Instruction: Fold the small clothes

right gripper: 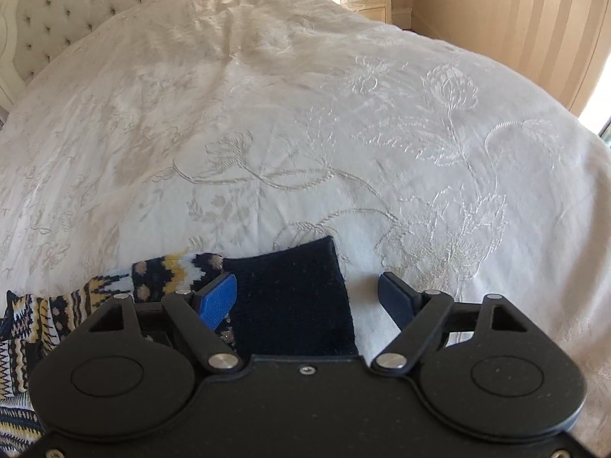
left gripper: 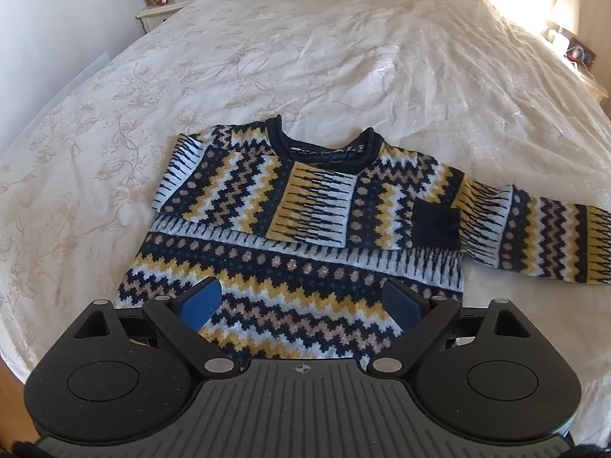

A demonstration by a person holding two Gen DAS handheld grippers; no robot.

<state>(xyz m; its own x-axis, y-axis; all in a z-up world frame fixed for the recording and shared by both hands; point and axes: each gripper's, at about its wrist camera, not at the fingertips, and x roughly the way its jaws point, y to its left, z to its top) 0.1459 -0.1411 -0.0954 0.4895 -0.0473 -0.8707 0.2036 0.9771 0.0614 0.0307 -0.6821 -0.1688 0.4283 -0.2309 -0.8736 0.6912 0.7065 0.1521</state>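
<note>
- The left gripper (left gripper: 301,303) has its blue-padded jaws wide apart above the lower body of a patterned knit sweater (left gripper: 290,252); nothing is clamped, and whether the pad tips touch the knit cannot be told
- The gripper's own black body cuts off the sweater's hem, so its bottom edge goes unseen
- The right gripper (right gripper: 307,295) has its jaws standing apart too, over the navy cuff (right gripper: 294,297) at the end of one sleeve; its left pad (right gripper: 217,297) sits over the patterned part just beside the cuff, its right pad over bare cover beyond the cuff's edge
- The cuff lies between the jaws but is not pinched; its near end is hidden under the gripper body
- In the right wrist view only this sleeve and a sliver of the body at the lower left show; the rest is out of frame
- The sweater lies flat on a white embroidered bedspread (left gripper: 343,57), its navy neckband (left gripper: 324,149) pointing away toward the tufted headboard (right gripper: 68,7), long axis running from hem to neck
- One sleeve is folded across the chest, its navy cuff (left gripper: 435,227) lying near the opposite side; the other sleeve stretches out sideways and is cut off by the frame's right edge in the left wrist view
- A nightstand (left gripper: 164,7) with small items stands beside the bed, too small to name; the far right corner is washed out by glare
</note>
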